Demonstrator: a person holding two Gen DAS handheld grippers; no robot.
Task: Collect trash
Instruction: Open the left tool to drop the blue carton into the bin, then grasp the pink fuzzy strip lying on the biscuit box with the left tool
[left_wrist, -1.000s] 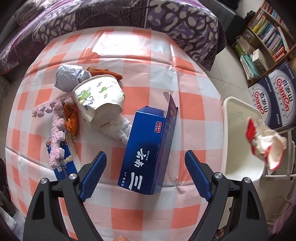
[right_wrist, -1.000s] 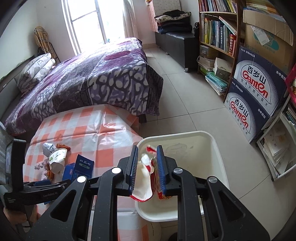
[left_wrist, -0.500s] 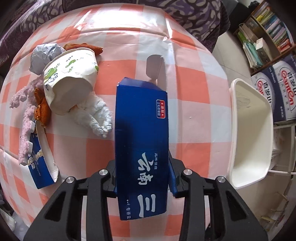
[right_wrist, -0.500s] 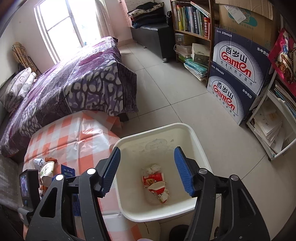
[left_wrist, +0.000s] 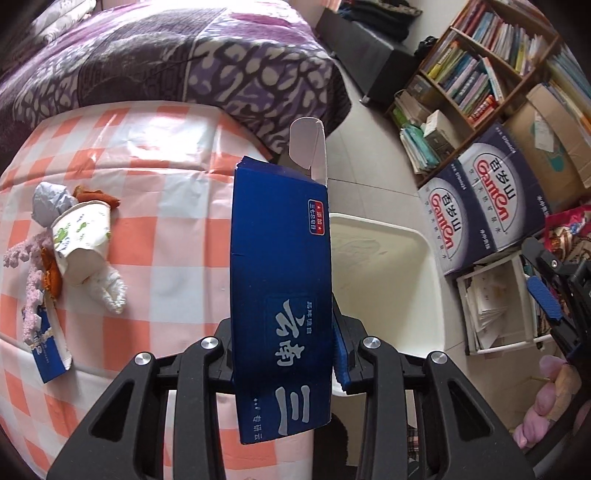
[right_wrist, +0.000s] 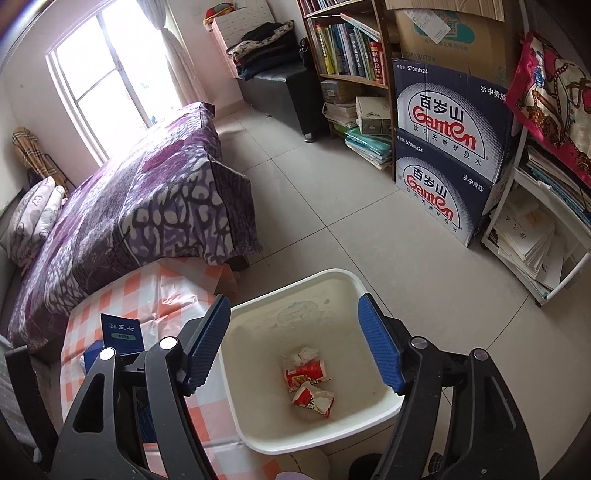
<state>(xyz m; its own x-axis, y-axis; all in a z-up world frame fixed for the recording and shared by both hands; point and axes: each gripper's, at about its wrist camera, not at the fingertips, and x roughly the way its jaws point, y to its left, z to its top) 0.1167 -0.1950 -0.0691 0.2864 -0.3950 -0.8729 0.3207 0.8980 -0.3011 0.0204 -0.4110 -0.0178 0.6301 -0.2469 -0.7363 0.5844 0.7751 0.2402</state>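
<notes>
The table (left_wrist: 155, 206) with the orange and white checked cloth is cut off at the left and bottom of the left wrist view. In the right wrist view the right gripper's arms hide much of it. The white bin (right_wrist: 334, 282) stands just beside the table on the floor. The left wrist view shows only its near rim and part of its inside, because the blue box (left_wrist: 280, 295) hides the rest. The right wrist view looks down into the bin, where red and white wrappers (right_wrist: 308, 384) lie at the bottom.

The left gripper (left_wrist: 282, 354) pinches the long blue box by its sides, holding it up off the table over the table's edge by the bin. The box's white flap sticks up at the far end.

Only the left wrist view shows the pile on the table's far left: a paper cup (left_wrist: 83, 240) on its side, touching a white tissue (left_wrist: 109, 290), a grey paper ball (left_wrist: 50, 203) and a small blue carton (left_wrist: 46, 350).

The right gripper (right_wrist: 295, 347) hangs above the bin with its fingers spread wide, holding nothing.
</notes>
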